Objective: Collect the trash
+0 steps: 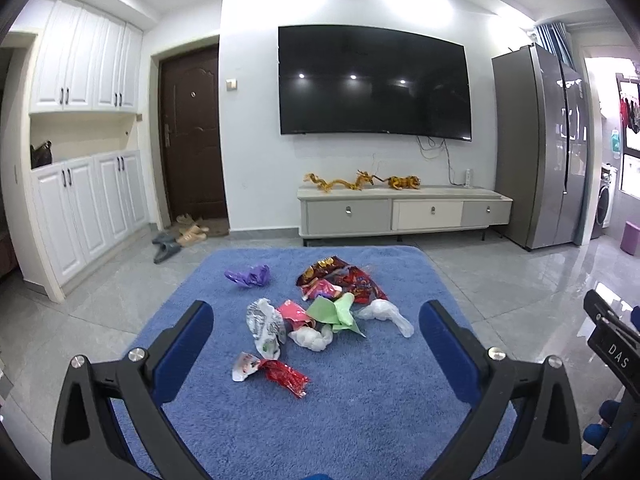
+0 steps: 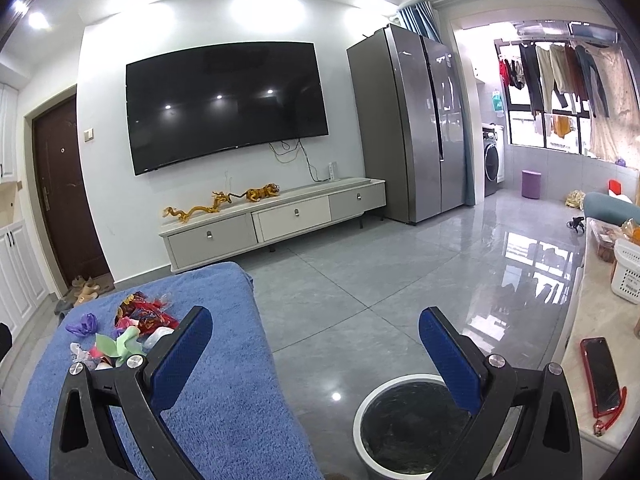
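Left hand-held gripper (image 1: 316, 322) spread wide open, gripping nothing, hovering above the fluffy blue towel-covered desk (image 1: 360, 420). Straight ahead between its blue pads: a heap of trash. Nearest, a crumpled red foil wrapper (image 1: 286, 376) touching a small white printed wrapper (image 1: 245, 365). Just beyond, a crumpled white-and-green plastic bag (image 1: 266, 326), a pink wrapper (image 1: 293, 313), a light green paper piece (image 1: 334, 313) and two clear plastic scraps (image 1: 386, 314). Farther ahead, a large dark red printed snack bag (image 1: 344, 278); ahead to the left, apart from the heap, a purple plastic scrap (image 1: 249, 276).

Right hand-held gripper (image 2: 316, 322) also wide open and empty, above the grey tiled floor (image 2: 380, 280). Below its right finger, a round white bin with black liner (image 2: 404, 428). Heap of trash to its left, partly hidden by the left finger.
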`<state>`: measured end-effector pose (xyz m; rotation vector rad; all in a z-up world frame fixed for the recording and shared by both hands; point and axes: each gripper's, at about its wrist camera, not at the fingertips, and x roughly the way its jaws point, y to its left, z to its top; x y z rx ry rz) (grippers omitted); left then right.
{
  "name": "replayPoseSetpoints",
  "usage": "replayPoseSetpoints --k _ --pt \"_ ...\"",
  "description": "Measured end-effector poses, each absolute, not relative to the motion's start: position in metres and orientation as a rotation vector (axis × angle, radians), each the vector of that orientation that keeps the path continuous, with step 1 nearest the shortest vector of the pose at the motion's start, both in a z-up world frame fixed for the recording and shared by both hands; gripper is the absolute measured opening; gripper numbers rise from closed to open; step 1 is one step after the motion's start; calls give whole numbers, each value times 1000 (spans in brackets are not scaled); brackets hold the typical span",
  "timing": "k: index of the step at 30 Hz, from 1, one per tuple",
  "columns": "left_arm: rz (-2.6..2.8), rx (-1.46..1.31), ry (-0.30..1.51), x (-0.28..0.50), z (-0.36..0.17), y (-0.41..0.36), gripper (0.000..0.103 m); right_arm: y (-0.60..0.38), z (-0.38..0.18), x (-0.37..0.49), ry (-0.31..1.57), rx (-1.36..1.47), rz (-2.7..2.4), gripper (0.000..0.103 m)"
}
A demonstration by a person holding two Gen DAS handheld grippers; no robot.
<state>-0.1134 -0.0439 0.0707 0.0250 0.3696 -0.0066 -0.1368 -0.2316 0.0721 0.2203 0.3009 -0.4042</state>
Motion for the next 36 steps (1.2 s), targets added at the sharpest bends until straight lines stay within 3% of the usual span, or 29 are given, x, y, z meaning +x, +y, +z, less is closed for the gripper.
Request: replayPoseSetpoints --k 18,29,36 --pt "-108 16 509 -54 16 -37 103 -239 39 -81 420 213 -351 103" --pt "-94 -68 671 -12 -33 49 103 -204 20 -9 594 168 -79 103" --pt "-145 -102 799 8 -66 95 93 -157 8 33 676 118 161 86"
